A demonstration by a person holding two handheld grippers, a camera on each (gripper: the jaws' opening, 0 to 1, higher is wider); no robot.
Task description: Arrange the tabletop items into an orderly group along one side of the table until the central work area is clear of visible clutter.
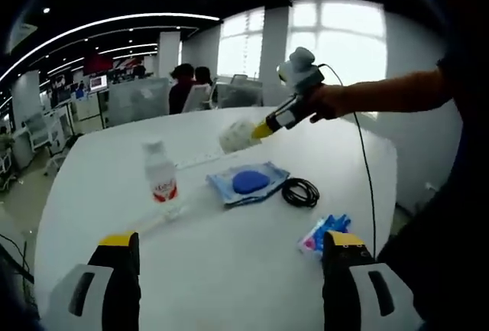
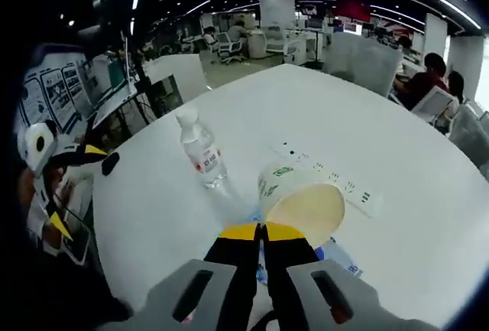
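**Right gripper lifts a roll of tape off the table**

Right gripper (image 2: 260, 233) had its jaws pinched together on the rim of a roll of tape (image 2: 299, 197), held up above the white table (image 2: 428, 216); in the left gripper view the same roll (image 1: 238, 135) hung clear of the tabletop, over its far half. Left gripper (image 1: 229, 251) hovered near the table's close edge with its jaws wide apart, holding nothing.

By my reading the step in hand was carrying the tape to the group, and the next move called for setting it down along one edge (which edge was not settled from these views).

Still spread across the middle were a water bottle (image 1: 160, 172), a blue packet (image 1: 248, 183), a coiled black cable (image 1: 300, 192) and a small bright wrapper (image 1: 324, 232) nearer the close edge. A white power strip (image 2: 328, 178) lay beyond the tape.
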